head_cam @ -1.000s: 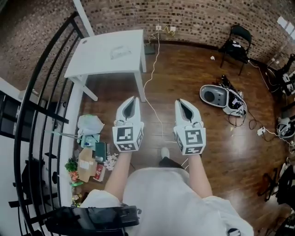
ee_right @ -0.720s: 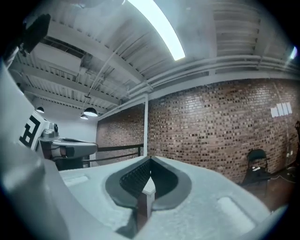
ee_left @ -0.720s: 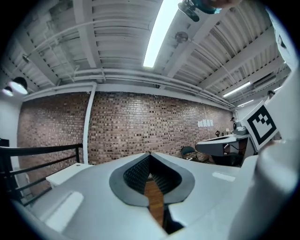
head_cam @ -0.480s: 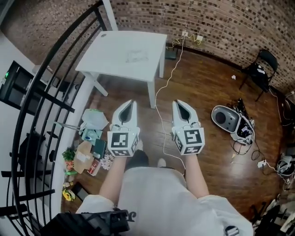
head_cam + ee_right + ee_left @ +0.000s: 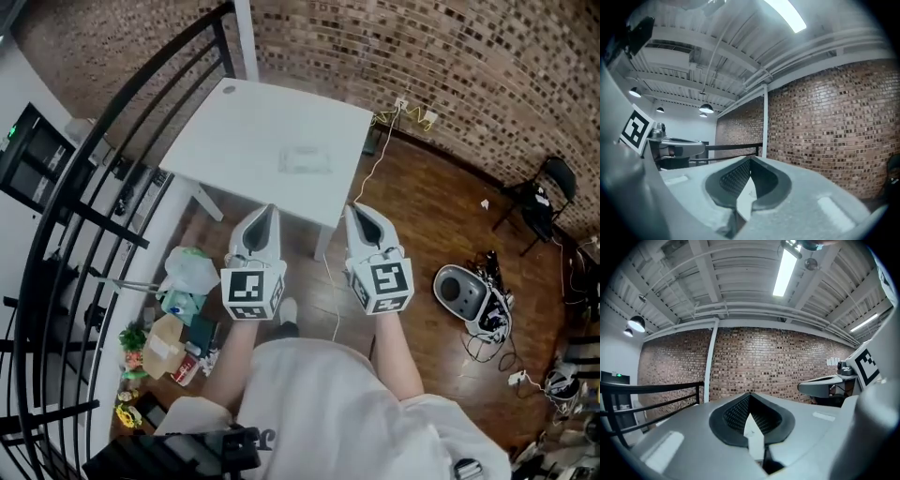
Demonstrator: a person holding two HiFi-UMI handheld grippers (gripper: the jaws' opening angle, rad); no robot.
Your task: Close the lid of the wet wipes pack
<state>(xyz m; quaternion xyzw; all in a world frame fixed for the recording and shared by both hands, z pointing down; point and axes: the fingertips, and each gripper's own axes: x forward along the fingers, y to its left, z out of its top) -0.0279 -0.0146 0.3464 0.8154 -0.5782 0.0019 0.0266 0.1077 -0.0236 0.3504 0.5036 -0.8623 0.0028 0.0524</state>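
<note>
- Stepped closer: table [image 5: 234, 131] loomed nearer than a second back, wipes pack [image 5: 305, 160] lying flat on it, lid too small to judge
- Left gripper [image 5: 268, 212] and right gripper [image 5: 353, 212] both pinched together, empty, short of the pack

The wet wipes pack [image 5: 305, 160] was just a pale, flat rectangle lying on the white table [image 5: 234, 131], over toward its right side. Too small and washed out to tell whether the lid was open or shut.
</note>
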